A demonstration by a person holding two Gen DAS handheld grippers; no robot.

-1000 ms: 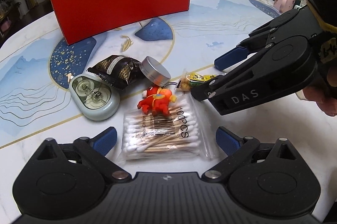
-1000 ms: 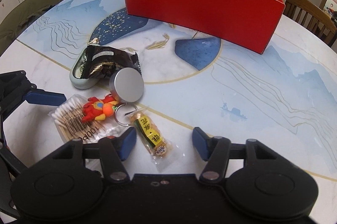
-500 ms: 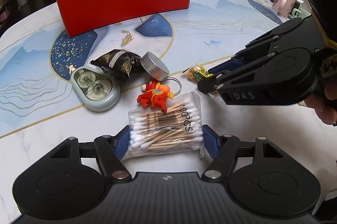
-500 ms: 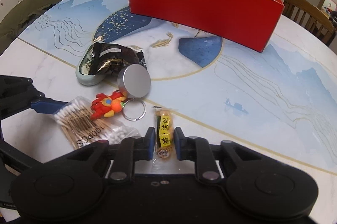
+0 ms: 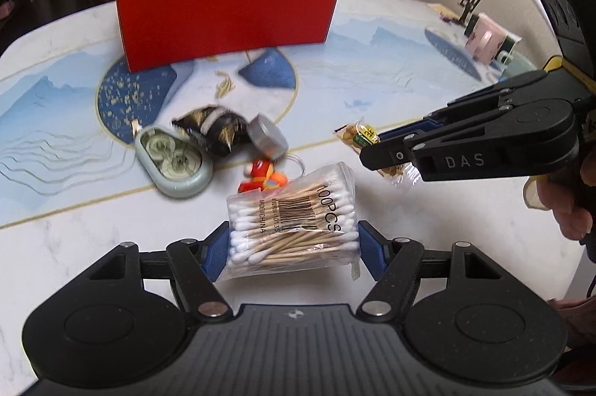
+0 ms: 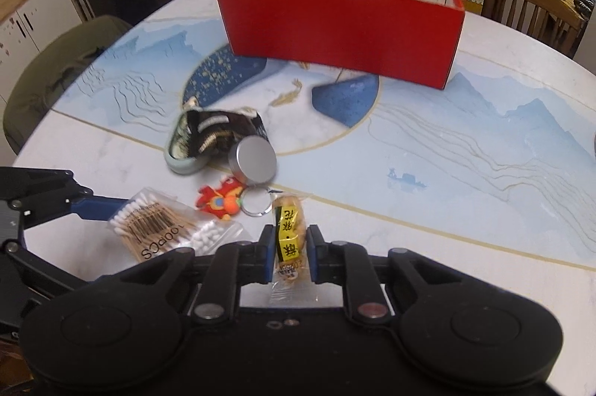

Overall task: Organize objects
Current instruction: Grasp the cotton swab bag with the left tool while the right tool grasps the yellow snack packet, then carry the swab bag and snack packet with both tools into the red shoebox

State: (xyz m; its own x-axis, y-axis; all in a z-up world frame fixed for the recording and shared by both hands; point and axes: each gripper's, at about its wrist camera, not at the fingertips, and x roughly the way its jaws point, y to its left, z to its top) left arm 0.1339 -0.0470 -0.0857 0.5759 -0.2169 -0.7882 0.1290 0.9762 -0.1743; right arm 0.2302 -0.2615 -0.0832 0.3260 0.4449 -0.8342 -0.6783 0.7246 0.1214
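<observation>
The left gripper [image 5: 292, 249] pinches a clear plastic bag of wooden cotton swabs [image 5: 294, 222] between its blue pads, at 6 o'clock in its view. The right gripper [image 6: 289, 254] is pressed on a small clear packet of peanuts with a yellow label [image 6: 288, 232], at 6 o'clock in its own view. The open red cardboard box [image 6: 341, 29] stands on the round marble-pattern table [image 6: 465, 172] at 12 o'clock, well apart from both.

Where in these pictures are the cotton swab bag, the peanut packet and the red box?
cotton swab bag [image 5: 294, 228], left wrist view, on its barcode label.
peanut packet [image 6: 289, 239], right wrist view, on its yellow label.
red box [image 6: 342, 31], right wrist view, on its front wall.
</observation>
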